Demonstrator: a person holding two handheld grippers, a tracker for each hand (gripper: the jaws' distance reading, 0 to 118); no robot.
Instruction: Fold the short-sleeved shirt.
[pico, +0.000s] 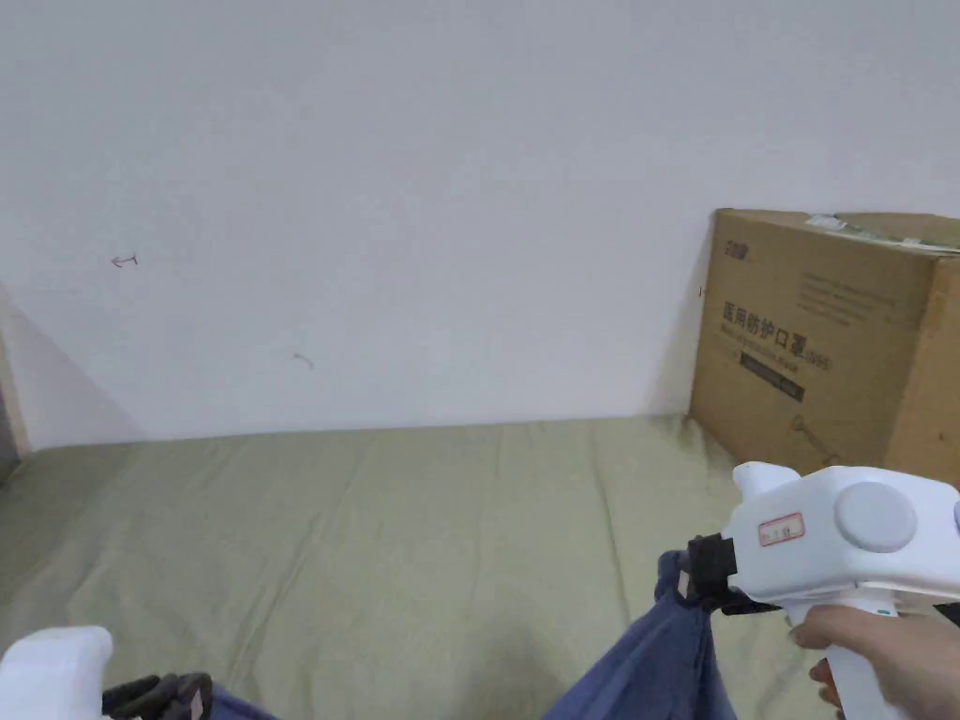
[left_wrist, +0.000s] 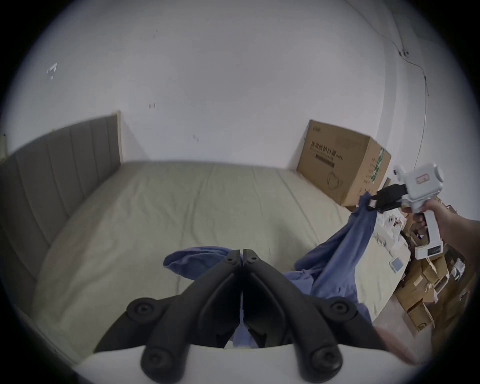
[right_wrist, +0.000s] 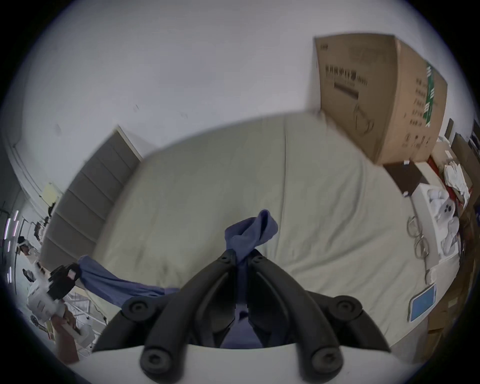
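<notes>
A blue short-sleeved shirt (pico: 656, 666) hangs in the air above a bed, stretched between the two grippers. My right gripper (pico: 698, 572) is at the lower right of the head view, shut on a bunched edge of the shirt (right_wrist: 250, 235), which pokes out past its tips (right_wrist: 242, 256). My left gripper (pico: 159, 696) sits at the bottom left corner, shut on another part of the shirt (left_wrist: 197, 262); its jaws (left_wrist: 242, 253) are pressed together with blue cloth between them. From the left gripper view the right gripper (left_wrist: 374, 204) holds the shirt (left_wrist: 340, 254) up higher.
The bed (pico: 403, 525) has a pale green sheet and lies against a white wall (pico: 422, 187). A large cardboard box (pico: 825, 337) stands at its far right corner. A grey padded headboard (left_wrist: 59, 166) is on the left. Boxes and clutter (left_wrist: 426, 280) crowd the right side.
</notes>
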